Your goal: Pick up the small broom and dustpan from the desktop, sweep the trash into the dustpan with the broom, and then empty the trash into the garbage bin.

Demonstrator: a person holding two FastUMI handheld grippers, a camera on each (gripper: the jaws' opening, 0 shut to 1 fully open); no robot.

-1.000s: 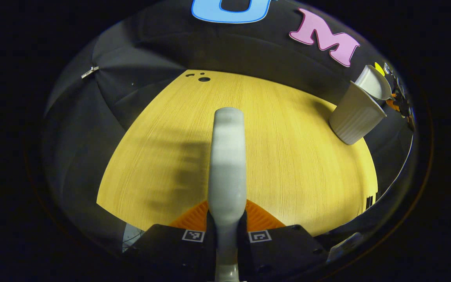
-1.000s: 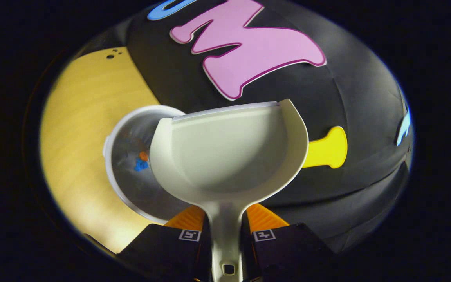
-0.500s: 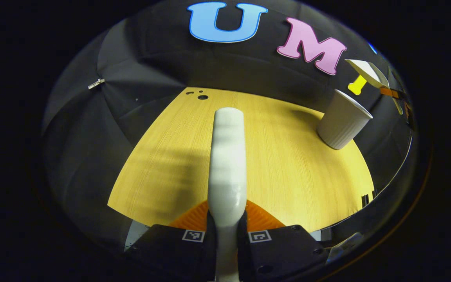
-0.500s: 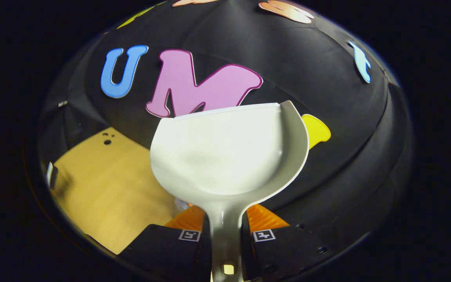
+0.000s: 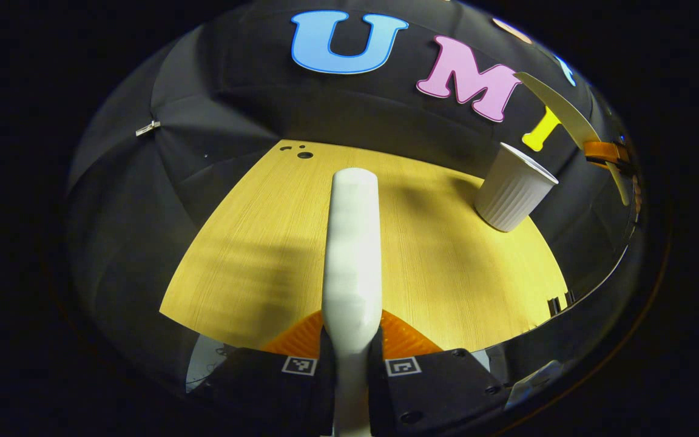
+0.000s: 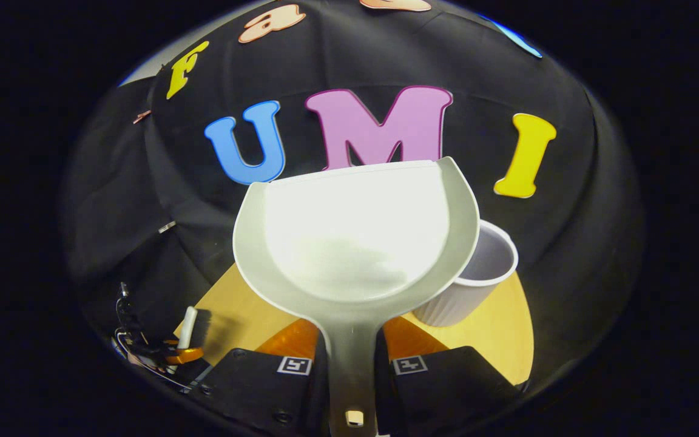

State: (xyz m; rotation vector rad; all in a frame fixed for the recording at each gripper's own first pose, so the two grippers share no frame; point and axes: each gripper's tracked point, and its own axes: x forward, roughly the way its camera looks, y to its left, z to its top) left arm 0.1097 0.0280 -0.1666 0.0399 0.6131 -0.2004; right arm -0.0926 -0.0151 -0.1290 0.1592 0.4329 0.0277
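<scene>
Dustpan (image 6: pixel 355 243) sits clamped by its handle in your right gripper (image 6: pixel 352 358), raised level beside the bin (image 6: pixel 477 282) and looking empty, so the dumping seems done. Your left gripper (image 5: pixel 352 358) pinches the broom (image 5: pixel 352 243) above the desk (image 5: pixel 446 273), clear of the bin.

Your left gripper (image 5: pixel 350 340) has ribbed orange fingers (image 5: pixel 407 338) set in a black body with a small square black-and-white marker on each side and dark screws near the edge. Your right gripper (image 6: pixel 349 340) has the same colours, markers and screws.
</scene>
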